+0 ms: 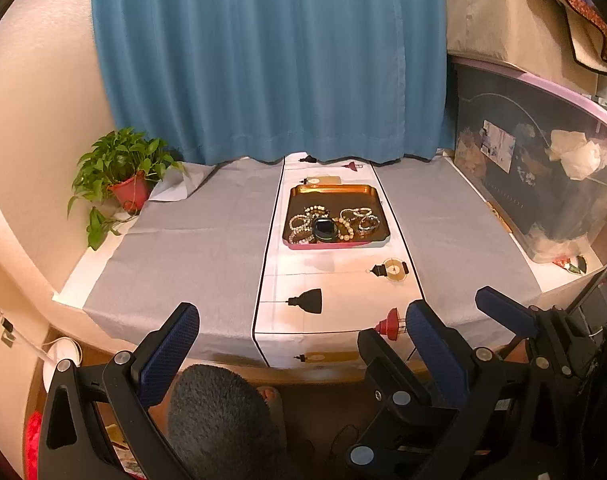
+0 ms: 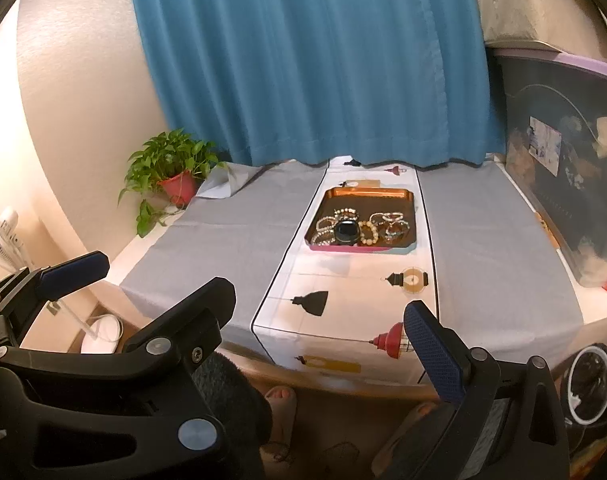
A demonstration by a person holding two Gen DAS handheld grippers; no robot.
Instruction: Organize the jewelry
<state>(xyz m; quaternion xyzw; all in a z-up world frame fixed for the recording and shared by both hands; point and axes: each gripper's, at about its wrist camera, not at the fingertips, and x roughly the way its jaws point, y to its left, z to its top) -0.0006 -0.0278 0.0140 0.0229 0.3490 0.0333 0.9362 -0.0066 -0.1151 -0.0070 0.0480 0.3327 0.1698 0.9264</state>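
Both my grippers, left (image 1: 303, 340) and right (image 2: 327, 336), fingers wide, holding nothing, hover off the worktop's (image 1: 191, 240) near edge; jewelry tray (image 1: 377, 210) sits far-centre.

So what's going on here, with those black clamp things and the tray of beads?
A person holds a two-finger gripper in each hand, meaning to sort jewelry. The left gripper and the right gripper are both open, empty and held back at the near edge of the table. The bracelets and a dark round piece lie heaped in the tray on the table runner. Nothing has been picked up yet.
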